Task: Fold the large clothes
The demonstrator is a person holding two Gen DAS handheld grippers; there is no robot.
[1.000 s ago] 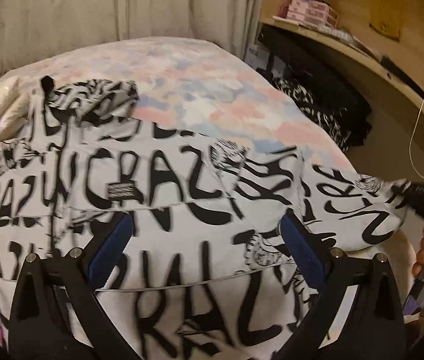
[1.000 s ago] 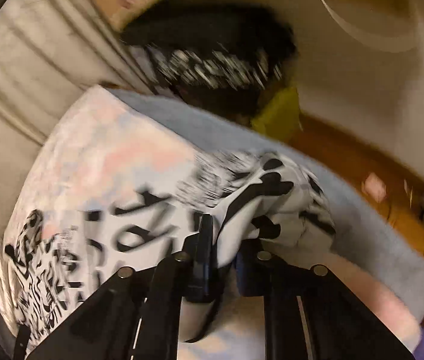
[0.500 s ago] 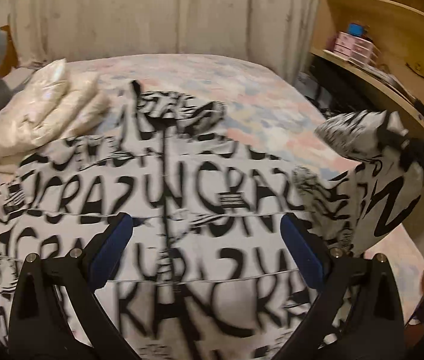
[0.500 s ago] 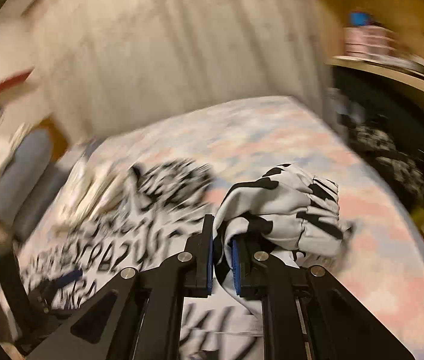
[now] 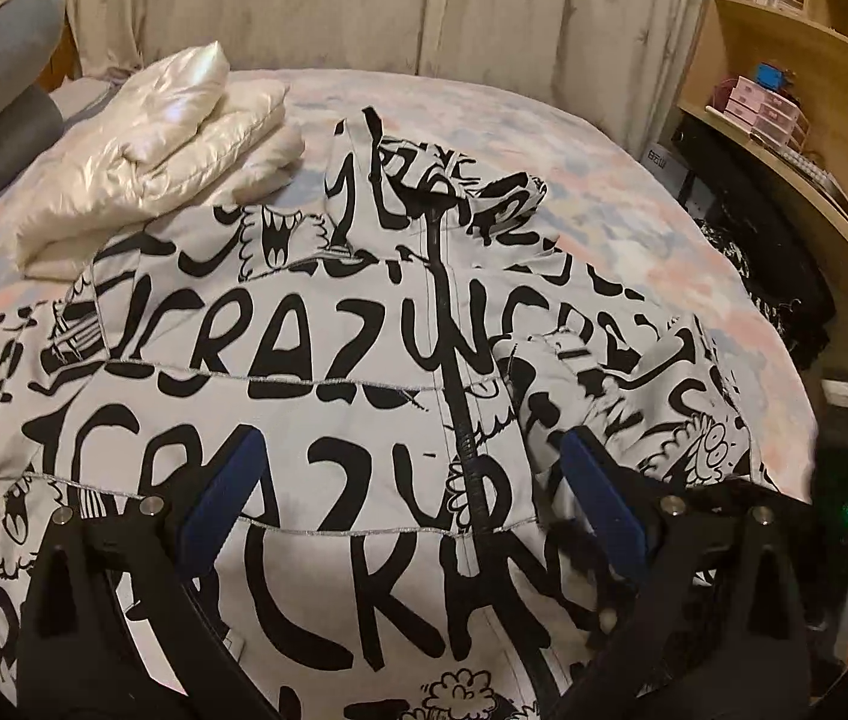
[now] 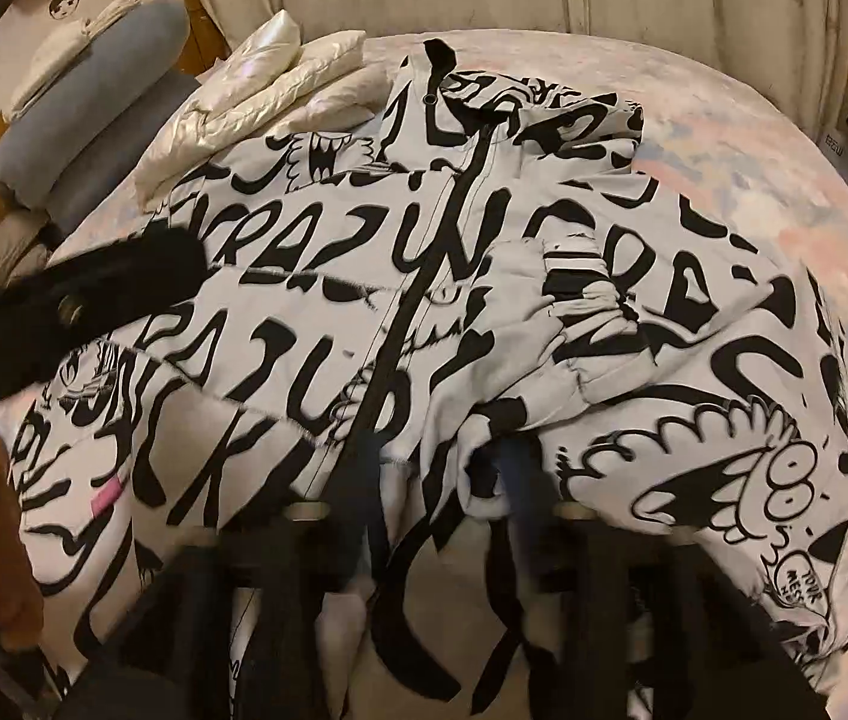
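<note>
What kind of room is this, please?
Most likely a bedroom: the printed jacket lies on a bed with a pastel cover, rolled bedding sits at one end, and wooden shelves stand beside it.

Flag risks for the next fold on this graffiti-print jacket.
The folded-in sleeve lies bunched and may slide off when the jacket is lifted. The white puffer touches the jacket's shoulder and could get dragged. The left gripper is open; the right gripper is motion-blurred, grip unclear.

Jacket (image 5: 316,360) on bed (image 5: 634,192), folded coat (image 5: 166,144) behind-left.
</note>
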